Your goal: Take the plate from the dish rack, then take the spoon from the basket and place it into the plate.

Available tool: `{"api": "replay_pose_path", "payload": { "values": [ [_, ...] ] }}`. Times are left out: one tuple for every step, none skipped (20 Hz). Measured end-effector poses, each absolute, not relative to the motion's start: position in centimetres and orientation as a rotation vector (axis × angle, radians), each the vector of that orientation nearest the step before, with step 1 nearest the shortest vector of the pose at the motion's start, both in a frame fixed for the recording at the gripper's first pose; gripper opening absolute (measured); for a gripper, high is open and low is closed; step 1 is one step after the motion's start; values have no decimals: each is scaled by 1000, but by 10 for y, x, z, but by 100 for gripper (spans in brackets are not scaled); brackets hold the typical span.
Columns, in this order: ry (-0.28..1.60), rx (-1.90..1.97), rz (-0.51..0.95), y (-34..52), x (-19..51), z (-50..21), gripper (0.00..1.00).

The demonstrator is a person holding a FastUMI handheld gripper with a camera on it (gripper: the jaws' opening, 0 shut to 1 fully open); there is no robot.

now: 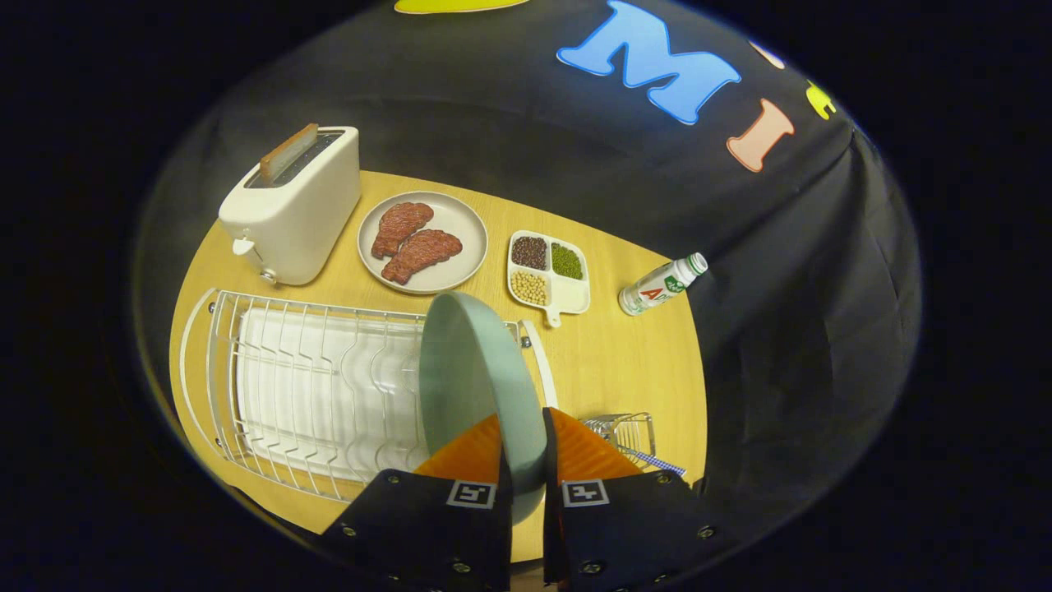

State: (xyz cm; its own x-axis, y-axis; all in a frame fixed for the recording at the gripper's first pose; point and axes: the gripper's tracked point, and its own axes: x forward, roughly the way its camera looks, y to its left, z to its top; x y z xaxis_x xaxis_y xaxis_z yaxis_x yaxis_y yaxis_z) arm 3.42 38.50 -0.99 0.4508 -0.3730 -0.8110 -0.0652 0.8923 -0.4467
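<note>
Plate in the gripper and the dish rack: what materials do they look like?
Plate, clamped on edge between the gripper fingers: likely glazed ceramic or melamine, with a smooth pale green, soft sheen. Dish rack: white coated metal wire, thin bent rods over a white tray.

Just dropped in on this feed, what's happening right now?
The hand-held gripper is shut on the rim of a pale green round plate, held on edge above the white wire dish rack. The small wire basket sits just beyond the fingers on the wooden table. The spoon step is not yet done.
</note>
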Motion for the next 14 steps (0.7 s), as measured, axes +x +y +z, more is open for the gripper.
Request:
{"api": "replay_pose_path", "payload": {
  "values": [
    [1082,-444,-204,383,36,-3,15],
    [1076,-432,-201,382,38,2,15],
    [1072,-415,-192,381,39,5,15],
    [1069,-396,-183,380,40,12,15],
    [1067,-381,-179,376,39,17,15],
    [1064,-370,-177,372,38,22,15],
    [1063,-356,-170,368,36,26,15],
    [1065,-340,-166,363,32,29,15],
    [1066,-322,-156,359,28,33,15],
    [1068,-303,-146,355,26,36,15],
    [1068,-280,-137,349,21,39,15],
    [1068,-261,-123,343,15,42,15],
    [1065,-247,-108,336,10,45,15],
    [1067,-229,-98,325,3,48,15]
  ]
}}
